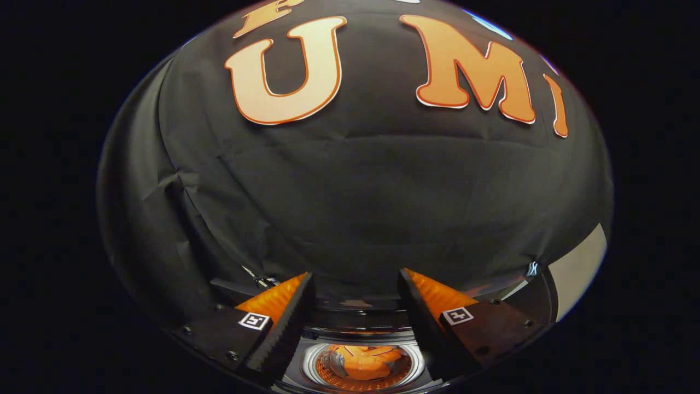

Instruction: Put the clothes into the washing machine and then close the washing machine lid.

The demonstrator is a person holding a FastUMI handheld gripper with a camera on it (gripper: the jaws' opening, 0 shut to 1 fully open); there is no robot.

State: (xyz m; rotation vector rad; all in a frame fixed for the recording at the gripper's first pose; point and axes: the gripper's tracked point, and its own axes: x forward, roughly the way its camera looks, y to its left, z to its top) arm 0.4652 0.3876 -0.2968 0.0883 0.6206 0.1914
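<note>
**Claw above open washing machine drum, garment inside**

Item 1. Claw (355, 284): two fingers spread wide apart, nothing between them, neither touching anything. The toothed inner faces stand to either side of a broad gap. Each finger carries a small square black-and-white marker tag on its upper face. State: open, empty.

Item 2. Washing machine (295, 364): seen from above, low and near, directly beneath the gap between the fingers. A pale grey top surface surrounds a round opening with a bright metal rim. The opening is uncovered. A dark curved band runs across just beyond the rim; whether it is the raised lid cannot be told.

Item 3. Clothes (365, 362): one crumpled orange garment lying inside the drum, filling most of the visible opening, below the rim. The perforated drum wall (328, 372) shows around it on the left and near sides. The garment is apart from both fingers.

Item 4. Booth wall (361, 191): black cloth, creased, with a pronounced fold at the left. It stands beyond the machine and fingers.

Item 5. Pale panel (579, 268): a light grey-white strip at the far right, beside the cloth's edge; its nature cannot be told.
</note>
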